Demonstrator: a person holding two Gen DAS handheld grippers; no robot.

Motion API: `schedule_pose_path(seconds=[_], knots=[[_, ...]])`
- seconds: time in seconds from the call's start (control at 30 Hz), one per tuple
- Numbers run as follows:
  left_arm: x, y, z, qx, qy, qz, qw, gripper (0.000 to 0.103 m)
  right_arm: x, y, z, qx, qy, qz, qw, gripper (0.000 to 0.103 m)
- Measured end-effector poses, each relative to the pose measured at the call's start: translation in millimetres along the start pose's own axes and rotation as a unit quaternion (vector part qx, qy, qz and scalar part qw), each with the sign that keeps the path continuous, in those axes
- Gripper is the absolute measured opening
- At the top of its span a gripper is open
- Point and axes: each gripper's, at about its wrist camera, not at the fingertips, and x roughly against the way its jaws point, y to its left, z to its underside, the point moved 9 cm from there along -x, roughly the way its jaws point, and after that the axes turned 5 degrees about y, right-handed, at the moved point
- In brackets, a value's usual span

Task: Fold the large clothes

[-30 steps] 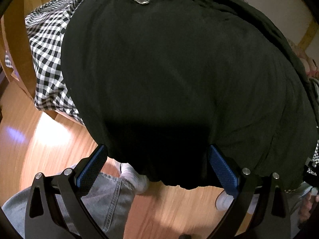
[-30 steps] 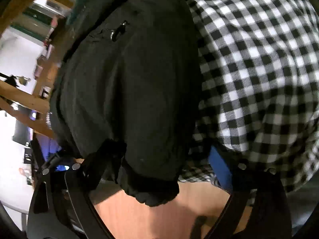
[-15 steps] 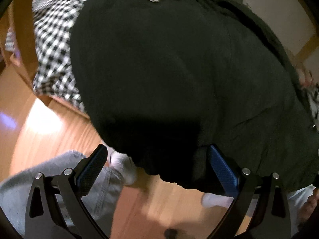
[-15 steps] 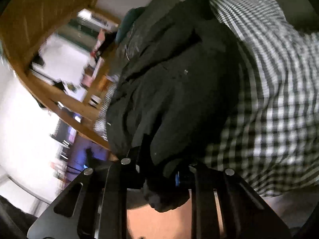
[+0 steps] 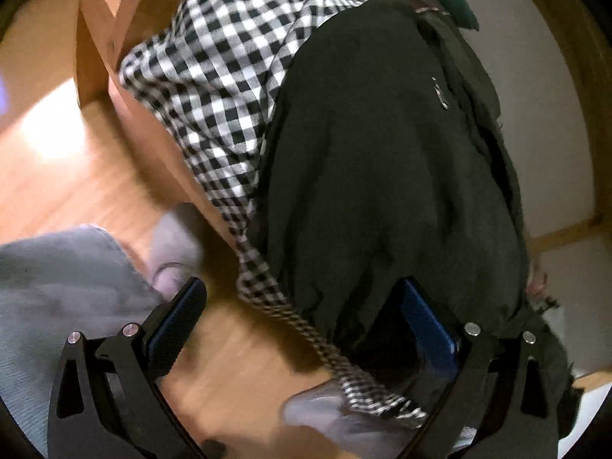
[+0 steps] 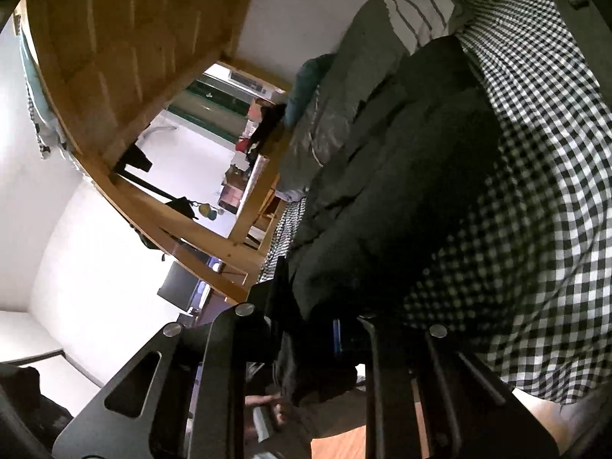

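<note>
Dark jacket point(image 5: 382, 176), thick and soft, lies spread on the checked bedsheet point(image 5: 214, 72) with its lower hem hanging over the bed edge toward the wooden floor point(image 5: 69, 191). Looks bulky and limp, probably fairly heavy for cloth: it will sag and drape from any single hold, and the smooth shell may slip between pads. Small metal zipper pull point(image 5: 440, 93) shows high on the front. Right gripper point(image 6: 321, 338) has its jaws drawn together, clamped on a bunched corner of the jacket hem at the bed edge. Left gripper point(image 5: 302, 325) has its jaws wide apart, holding nothing; its right finger pad point(image 5: 428, 317) sits against or just under the hem, the left pad over bare floor. Best hold, in my judgement, is the doubled hem or seam at the opposite corner, where the fabric is thickest, not the flat mid-panel. Striped pillow point(image 6: 413, 11) lies near the head end, wooden bed frame point(image 6: 126, 46) beyond.
</note>
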Motion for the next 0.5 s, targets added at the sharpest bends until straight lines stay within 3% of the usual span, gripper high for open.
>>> schedule_pose_path(seconds=[0.13, 0.2, 0.23, 0.27, 0.3, 0.4, 0.43, 0.5], knots=[[-14, -8, -15, 0.047, 0.008, 0.066, 0.9967, 0.098, 8, -5, 3, 0.000, 0.007, 0.000, 1.000, 0.019], [-25, -12, -15, 0.087, 0.071, 0.096, 0.9890, 0.096, 11, -8, 5, -0.001, 0.007, 0.002, 1.000, 0.019], [-29, -17, -15, 0.107, 0.096, 0.124, 0.9818, 0.069, 12, -9, 6, -0.001, 0.009, 0.004, 1.000, 0.019], [-28, -23, -17, 0.105, 0.108, 0.138, 0.9788, 0.054, 13, -9, 6, 0.002, 0.011, 0.009, 1.000, 0.019], [-25, -25, -19, 0.088, 0.107, 0.126, 0.9823, 0.052, 13, -10, 6, 0.004, 0.014, 0.013, 1.000, 0.019], [-10, -45, -16, 0.023, 0.105, 0.103, 0.9889, 0.029, 17, -12, 7, 0.004, 0.016, 0.015, 1.000, 0.019], [-4, -50, -15, 0.012, 0.104, 0.103, 0.9892, 0.009, 18, -13, 7, 0.002, 0.015, 0.014, 1.000, 0.019], [16, -62, -14, -0.022, 0.095, 0.100, 0.9902, 0.009, 22, -16, 5, -0.004, 0.012, 0.013, 1.000, 0.019]])
